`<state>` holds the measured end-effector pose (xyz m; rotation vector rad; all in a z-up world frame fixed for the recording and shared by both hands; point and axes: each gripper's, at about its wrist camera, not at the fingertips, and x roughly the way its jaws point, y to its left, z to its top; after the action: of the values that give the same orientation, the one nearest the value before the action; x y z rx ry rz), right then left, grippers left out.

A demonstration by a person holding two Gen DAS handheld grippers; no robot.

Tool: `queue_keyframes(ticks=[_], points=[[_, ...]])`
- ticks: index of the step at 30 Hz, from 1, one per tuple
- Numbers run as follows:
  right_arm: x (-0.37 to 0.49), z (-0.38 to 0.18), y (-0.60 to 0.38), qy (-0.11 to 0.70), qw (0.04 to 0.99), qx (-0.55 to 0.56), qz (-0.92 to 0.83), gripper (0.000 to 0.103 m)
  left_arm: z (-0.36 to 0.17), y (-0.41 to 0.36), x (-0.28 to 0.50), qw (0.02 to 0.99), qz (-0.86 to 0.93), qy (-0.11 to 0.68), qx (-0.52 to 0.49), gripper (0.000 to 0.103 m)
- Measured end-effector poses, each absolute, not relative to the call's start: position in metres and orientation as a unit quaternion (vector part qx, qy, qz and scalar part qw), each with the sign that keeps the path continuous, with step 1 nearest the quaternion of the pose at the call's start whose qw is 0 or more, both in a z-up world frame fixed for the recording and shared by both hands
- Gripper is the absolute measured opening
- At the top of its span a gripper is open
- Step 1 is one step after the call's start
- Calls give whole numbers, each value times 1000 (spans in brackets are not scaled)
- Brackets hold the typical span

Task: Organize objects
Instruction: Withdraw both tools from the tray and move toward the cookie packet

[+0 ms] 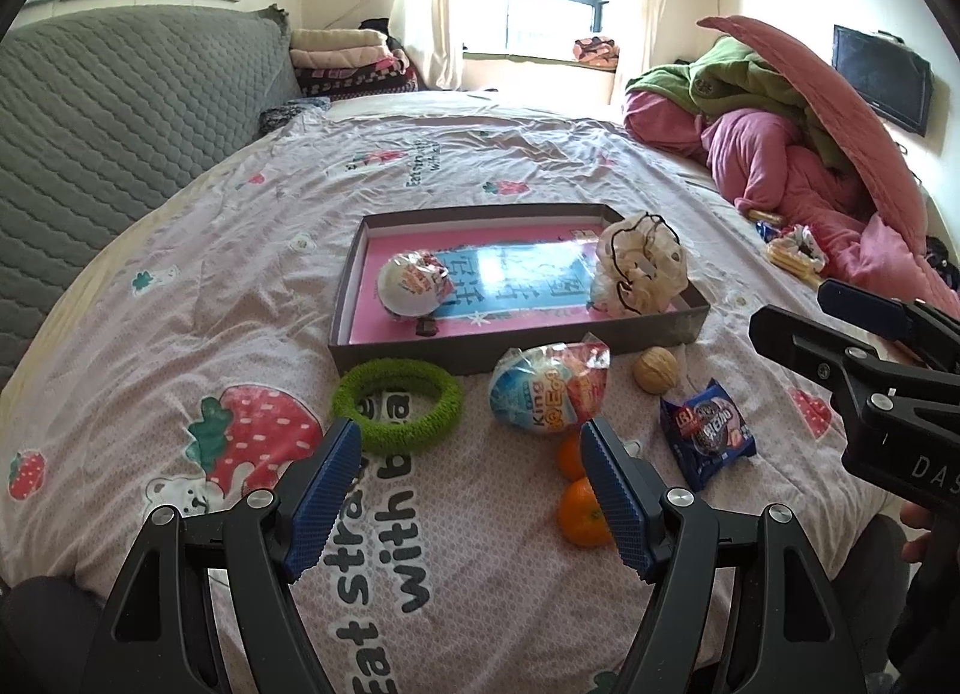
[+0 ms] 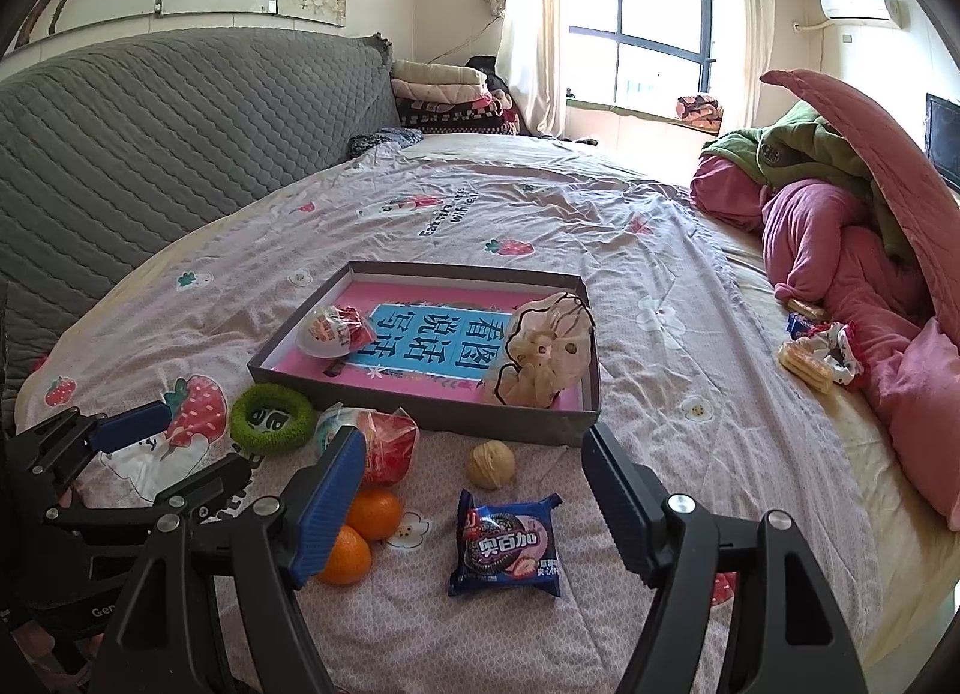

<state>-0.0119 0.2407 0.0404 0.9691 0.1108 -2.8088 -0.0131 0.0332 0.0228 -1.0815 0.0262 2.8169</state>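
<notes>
Left wrist view: tray (image 1: pixel 690 313) sits mid-bed, egg toy (image 1: pixel 414 283) and scrunchie (image 1: pixel 639 268) already inside, likely the collection spot. Loose items lie just in front of it: green ring (image 1: pixel 397 403), King egg pack (image 1: pixel 549 391), walnut (image 1: pixel 655 370), cookie pack (image 2: pixel 507 544), oranges (image 2: pixel 360 532). Left gripper (image 1: pixel 471 502) and right gripper (image 2: pixel 474 502) hover low, jaws spread, empty.

A tray (image 1: pixel 690 319) lies on the bed (image 1: pixel 180 304), holding an egg toy (image 1: pixel 414 289) at its left and a scrunchie (image 1: pixel 639 271) at its right. Before the tray, left to right: ring (image 1: pixel 397 403), wrapped egg (image 1: pixel 549 388), walnut (image 1: pixel 655 370), biscuit packet (image 1: pixel 708 433). Two oranges (image 1: pixel 579 508) lie nearest.
</notes>
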Motion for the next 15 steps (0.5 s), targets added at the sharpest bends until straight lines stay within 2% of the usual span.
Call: queue_keyframes(ticks=[15], points=[[-3,32,247,38,84,331,-939,74,12,46,-5,73,921,5,-383,77]])
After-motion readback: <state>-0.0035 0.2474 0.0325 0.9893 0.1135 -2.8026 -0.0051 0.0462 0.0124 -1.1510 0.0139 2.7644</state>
